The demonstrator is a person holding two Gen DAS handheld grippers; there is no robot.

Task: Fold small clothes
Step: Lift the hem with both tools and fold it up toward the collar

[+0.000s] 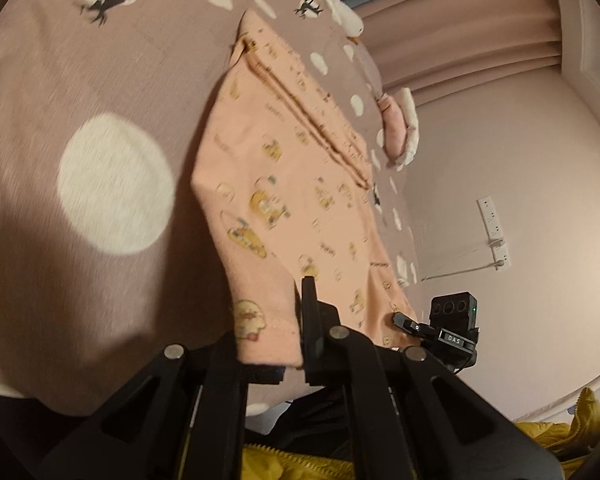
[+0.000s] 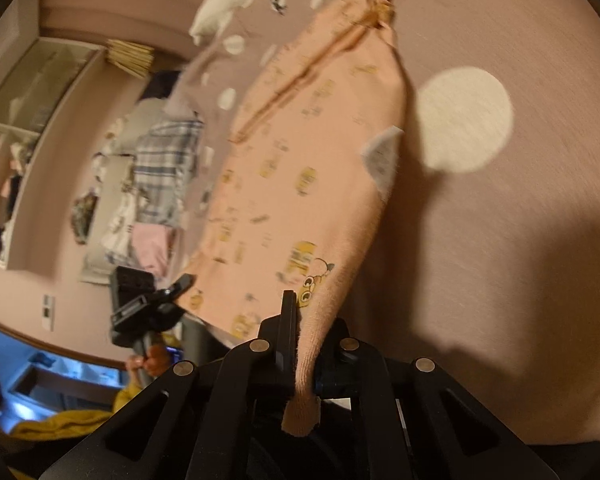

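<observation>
On the mauve bedspread [image 1: 80, 92], printed with white dots and dark reindeer shapes, lay a small peach garment [image 1: 284, 184] patterned with little yellow cartoon figures; its far end with a gathered seam rested on the cloth, while its near edge was lifted off the bed. The left gripper [image 1: 296, 320] was clenched on one near corner of that edge, the fabric draped between its black fingers, and the right gripper [image 2: 304, 344] was clamped on the other corner, a fold of peach cloth hanging out below its jaws. In the right wrist view a white label [image 2: 382, 160] showed at the garment's side edge. A white soft toy [image 1: 342, 4] lay near the head of the bed. Beyond the bed's edge in the right wrist view stood open shelves [image 2: 28, 120] holding assorted items too blurred to name, and a heap of clothes [image 2: 156, 184] with a plaid piece on top. Pink walls surrounded the bed, one carrying a socket strip [image 1: 494, 224].
</observation>
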